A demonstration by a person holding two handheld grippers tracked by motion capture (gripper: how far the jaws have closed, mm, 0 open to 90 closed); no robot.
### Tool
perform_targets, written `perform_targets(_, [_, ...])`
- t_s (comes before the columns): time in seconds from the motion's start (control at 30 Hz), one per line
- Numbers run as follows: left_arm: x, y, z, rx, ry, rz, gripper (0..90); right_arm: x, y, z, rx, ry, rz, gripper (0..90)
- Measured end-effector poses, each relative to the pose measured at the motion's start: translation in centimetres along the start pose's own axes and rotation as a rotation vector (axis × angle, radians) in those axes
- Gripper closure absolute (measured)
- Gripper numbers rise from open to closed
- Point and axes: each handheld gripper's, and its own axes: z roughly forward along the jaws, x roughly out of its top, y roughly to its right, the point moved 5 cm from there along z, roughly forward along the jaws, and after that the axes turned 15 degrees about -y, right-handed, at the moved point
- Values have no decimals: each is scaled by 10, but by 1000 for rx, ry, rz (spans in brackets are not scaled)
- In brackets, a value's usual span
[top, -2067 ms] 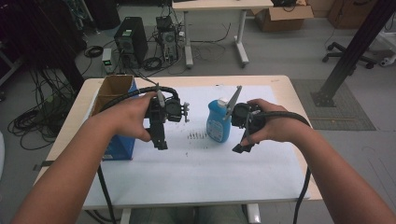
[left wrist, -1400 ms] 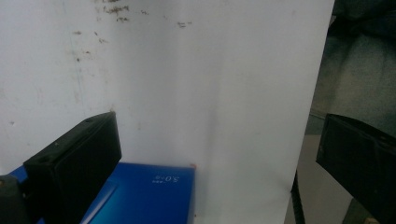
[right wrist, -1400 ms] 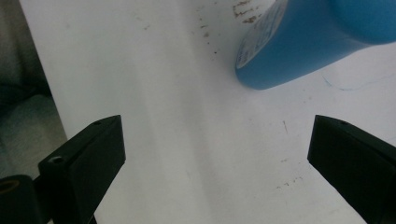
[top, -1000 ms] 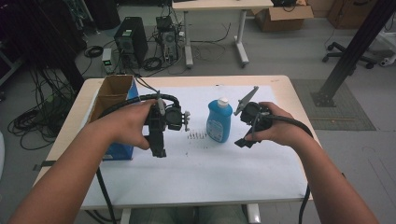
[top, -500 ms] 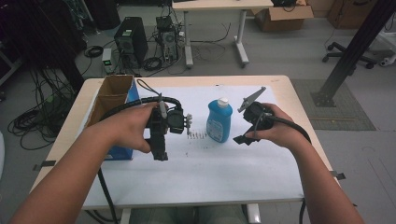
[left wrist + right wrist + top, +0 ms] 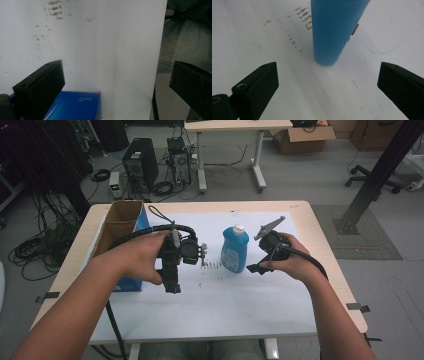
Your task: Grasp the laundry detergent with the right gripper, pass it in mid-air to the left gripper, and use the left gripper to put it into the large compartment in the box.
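Hovering with both tongs empty: the right tongs [image 6: 325, 82] stand spread wide, the bottle [image 6: 337, 27] just ahead of them and centred between the jaws, not touched; in the high view the right tongs [image 6: 262, 257] sit just to the right of the bottle [image 6: 234, 249], which stands upright on the white sheet [image 6: 220, 295]. The left tongs [image 6: 112, 82] are likewise spread wide, pointed down toward the near edge of the sheet [image 6: 105, 50], with a corner of the blue box [image 6: 75, 107] just under the left jaw; from above the left tongs [image 6: 172, 270] hang to the left of the bottle, the box [image 6: 122, 227] beyond the hand. Judged risks: the bottle is tall and narrow-footed, so a jaw arriving off-centre or low would likely push it over rather than pinch it. Smooth plastic may slip if the grip lands on the rounded shoulder. The left tongs sit close over the box, and a careless swing could knock it. Farther out, the right cable [image 6: 310, 260] trails near the bottle's side and could drag across it if the hand turns.
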Motion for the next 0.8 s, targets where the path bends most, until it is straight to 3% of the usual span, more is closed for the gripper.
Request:
perform_targets(0.17, [0, 0, -1, 2, -2, -1, 2, 3, 1, 4, -11, 12, 7, 36])
perform_targets(0.8, [-4, 1, 2, 1, -9, -5, 2, 13, 2, 24, -7, 157, 84, 34])
